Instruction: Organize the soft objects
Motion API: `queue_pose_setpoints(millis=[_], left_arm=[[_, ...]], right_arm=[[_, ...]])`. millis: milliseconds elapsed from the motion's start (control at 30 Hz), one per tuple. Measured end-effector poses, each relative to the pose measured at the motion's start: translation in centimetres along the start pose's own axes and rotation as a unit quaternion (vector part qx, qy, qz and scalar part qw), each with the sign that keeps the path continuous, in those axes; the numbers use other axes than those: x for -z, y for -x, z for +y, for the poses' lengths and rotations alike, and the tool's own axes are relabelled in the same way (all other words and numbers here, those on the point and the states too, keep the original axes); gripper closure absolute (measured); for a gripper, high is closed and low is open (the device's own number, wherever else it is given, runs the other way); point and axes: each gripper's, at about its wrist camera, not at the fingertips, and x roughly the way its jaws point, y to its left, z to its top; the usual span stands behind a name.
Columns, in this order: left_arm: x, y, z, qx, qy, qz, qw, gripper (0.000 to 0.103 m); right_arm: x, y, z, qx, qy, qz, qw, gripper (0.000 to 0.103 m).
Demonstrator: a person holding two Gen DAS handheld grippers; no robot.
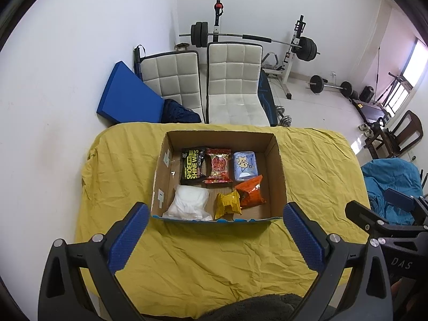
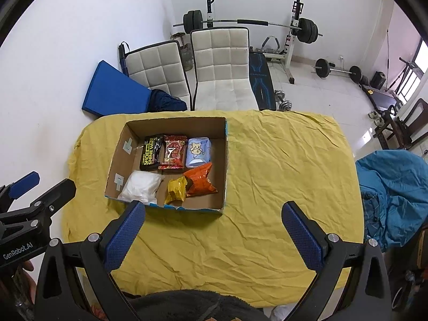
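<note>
An open cardboard box (image 1: 278,160) (image 2: 224,160) stands on a table under a yellow cloth (image 1: 214,254) (image 2: 267,174). Inside lie a black shoe-wipes pack (image 1: 193,166) (image 2: 152,152), a red packet (image 1: 220,165) (image 2: 173,152), a light blue tissue pack (image 1: 244,165) (image 2: 198,152), an orange snack bag (image 1: 250,191) (image 2: 200,180), a yellow packet (image 1: 228,204) (image 2: 176,189) and a white soft bag (image 1: 189,202) (image 2: 141,186). My left gripper (image 1: 214,235) is open and empty above the box's near edge. My right gripper (image 2: 212,234) is open and empty, near the box's near right corner.
Two white padded chairs (image 1: 232,85) and a blue mat (image 1: 128,93) stand behind the table. Barbells and a weight rack (image 1: 294,45) are at the back. A blue cloth heap (image 2: 393,187) lies right of the table. The other gripper shows at the right edge (image 1: 379,214) and left edge (image 2: 32,203).
</note>
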Motion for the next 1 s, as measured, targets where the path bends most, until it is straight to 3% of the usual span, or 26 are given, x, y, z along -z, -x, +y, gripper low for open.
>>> queue_pose_setpoints(millis=[1000], left_arm=[[0.6,1.1,0.5,-0.003,0.019,0.000,0.9998,0.000]], right_arm=[[0.0,1.7,-0.1,0.006,-0.005,-0.014,1.000,0.000]])
